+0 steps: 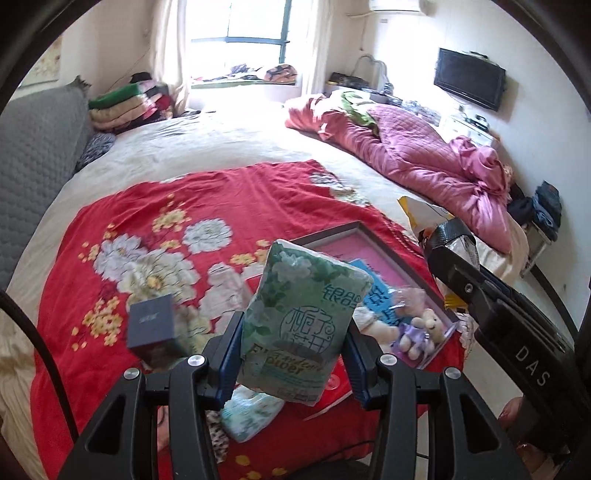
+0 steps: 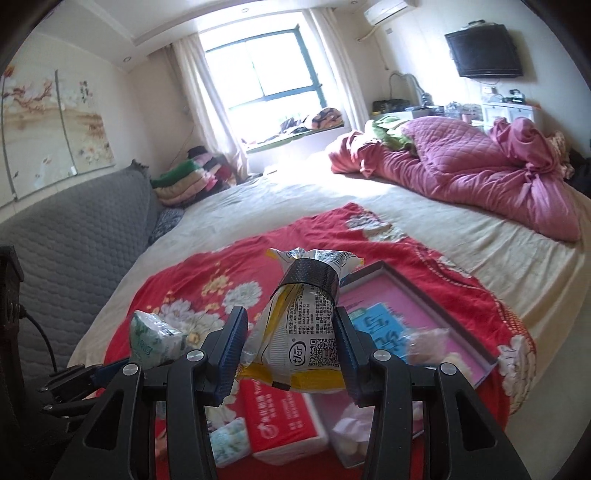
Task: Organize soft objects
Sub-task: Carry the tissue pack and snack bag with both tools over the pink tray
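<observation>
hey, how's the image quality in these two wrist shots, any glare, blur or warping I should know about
Left wrist view: the window is blown out white, the dark box is smeared by motion blur, and the green tissue pack stays readable. Right wrist view: the window glares too, and the pink tray contents are blurred. Both views bend the room at the fisheye edges.

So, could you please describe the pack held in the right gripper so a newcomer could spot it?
Over the red floral blanket, the right gripper holds a white-and-yellow pack. Unlike the green tissue pack beside it, it wears a black band.
</observation>
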Tool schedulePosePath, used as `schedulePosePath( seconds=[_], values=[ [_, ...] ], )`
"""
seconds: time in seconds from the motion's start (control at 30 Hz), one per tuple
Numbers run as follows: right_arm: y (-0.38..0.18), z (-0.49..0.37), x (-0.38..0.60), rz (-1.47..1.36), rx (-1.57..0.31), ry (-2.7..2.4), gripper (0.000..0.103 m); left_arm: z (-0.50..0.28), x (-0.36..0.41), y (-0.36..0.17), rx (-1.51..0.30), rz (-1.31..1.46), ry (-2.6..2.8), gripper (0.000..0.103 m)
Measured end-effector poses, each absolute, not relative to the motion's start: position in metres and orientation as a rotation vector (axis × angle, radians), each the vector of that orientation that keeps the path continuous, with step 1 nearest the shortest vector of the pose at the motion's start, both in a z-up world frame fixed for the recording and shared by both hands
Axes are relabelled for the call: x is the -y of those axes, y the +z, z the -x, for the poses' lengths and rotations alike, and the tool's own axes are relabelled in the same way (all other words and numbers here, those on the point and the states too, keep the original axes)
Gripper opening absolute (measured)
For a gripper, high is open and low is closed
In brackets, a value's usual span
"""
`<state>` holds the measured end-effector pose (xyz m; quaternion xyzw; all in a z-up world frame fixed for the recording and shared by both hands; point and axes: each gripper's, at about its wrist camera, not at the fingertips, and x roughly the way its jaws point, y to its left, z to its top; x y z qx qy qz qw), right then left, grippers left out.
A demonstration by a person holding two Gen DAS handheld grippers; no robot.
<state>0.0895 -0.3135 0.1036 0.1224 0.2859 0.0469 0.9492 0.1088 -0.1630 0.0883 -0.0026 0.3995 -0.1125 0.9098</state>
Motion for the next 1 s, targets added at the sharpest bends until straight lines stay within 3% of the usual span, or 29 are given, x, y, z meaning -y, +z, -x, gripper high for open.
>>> schedulePosePath(
  seconds=[1.0],
  values=[
    [0.104, -0.079, 0.397, -0.258, -0.541, -0.084, 0.048, -0.154, 0.247, 0.06, -0.882, -0.067, -0.342, 0.049]
  ],
)
